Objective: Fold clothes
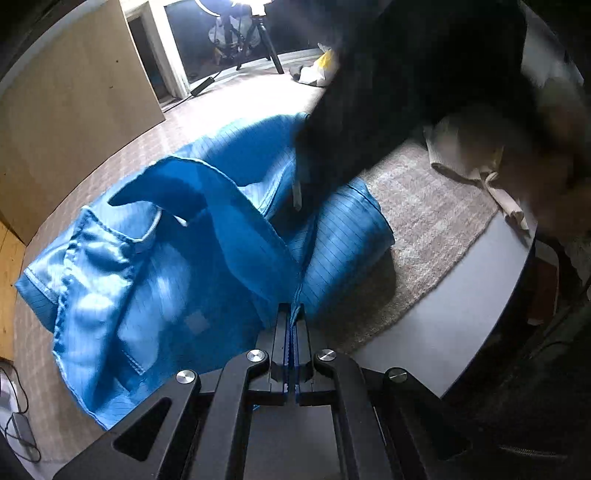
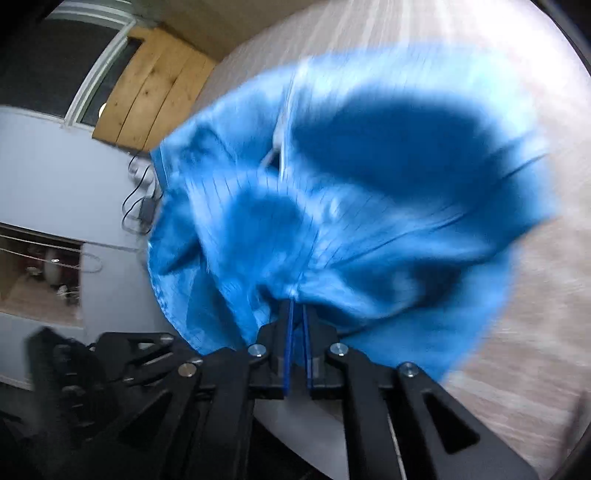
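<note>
Left wrist view: the left gripper (image 1: 294,314), bottom centre, is clamped on an edge of the blue garment (image 1: 177,266), which sprawls across frame centre on the beige mat (image 1: 424,221). The right gripper (image 2: 297,314) likewise pinches bunched fabric, probably to lift and spread it.

A beige mat (image 1: 424,206) is laid over the grey surface (image 1: 443,325), and its edge is seen near the rim. Behind it, a black tripod (image 1: 264,40) is stood on the floor under a bright ring lamp (image 1: 221,4). A wooden board (image 1: 74,110) is leaned at the left. A yellow and white bundle (image 1: 317,68) is seen on the floor. A small charger with black cables (image 2: 146,208) is placed near the grey wall (image 2: 55,177).
</note>
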`<action>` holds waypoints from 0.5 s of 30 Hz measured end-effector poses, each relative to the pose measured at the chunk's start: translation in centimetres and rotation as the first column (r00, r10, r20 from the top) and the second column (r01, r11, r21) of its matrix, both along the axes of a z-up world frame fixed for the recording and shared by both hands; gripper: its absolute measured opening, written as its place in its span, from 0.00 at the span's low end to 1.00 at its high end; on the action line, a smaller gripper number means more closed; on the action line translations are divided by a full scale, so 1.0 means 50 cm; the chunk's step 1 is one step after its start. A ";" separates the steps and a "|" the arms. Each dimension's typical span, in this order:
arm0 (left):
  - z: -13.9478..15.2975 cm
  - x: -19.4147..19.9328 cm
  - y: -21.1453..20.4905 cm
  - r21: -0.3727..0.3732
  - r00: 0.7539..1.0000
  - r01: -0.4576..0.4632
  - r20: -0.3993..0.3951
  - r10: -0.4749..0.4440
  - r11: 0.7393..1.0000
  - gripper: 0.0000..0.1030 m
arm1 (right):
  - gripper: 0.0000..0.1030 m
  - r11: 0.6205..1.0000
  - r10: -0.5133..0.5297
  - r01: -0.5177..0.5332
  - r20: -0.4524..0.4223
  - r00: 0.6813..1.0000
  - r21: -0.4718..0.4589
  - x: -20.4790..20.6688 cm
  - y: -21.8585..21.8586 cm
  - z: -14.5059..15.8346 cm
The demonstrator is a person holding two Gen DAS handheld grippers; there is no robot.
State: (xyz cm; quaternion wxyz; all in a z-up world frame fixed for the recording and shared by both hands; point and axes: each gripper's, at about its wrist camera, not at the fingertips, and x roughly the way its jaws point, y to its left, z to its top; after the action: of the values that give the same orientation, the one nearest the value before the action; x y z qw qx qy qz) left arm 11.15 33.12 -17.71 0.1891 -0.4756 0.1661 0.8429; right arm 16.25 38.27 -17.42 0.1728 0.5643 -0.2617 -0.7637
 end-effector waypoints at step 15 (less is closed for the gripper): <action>0.003 -0.007 0.008 0.025 0.999 0.024 0.031 -0.025 0.999 0.01 | 0.02 0.990 -0.144 0.144 0.006 0.990 -0.001 -0.076 0.073 0.006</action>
State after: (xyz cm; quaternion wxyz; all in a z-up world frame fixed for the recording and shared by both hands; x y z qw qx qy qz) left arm 10.80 33.50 -17.55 0.2080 -0.4842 0.1586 0.8349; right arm 12.43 41.91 -17.12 0.1171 0.5460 -0.3026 -0.7724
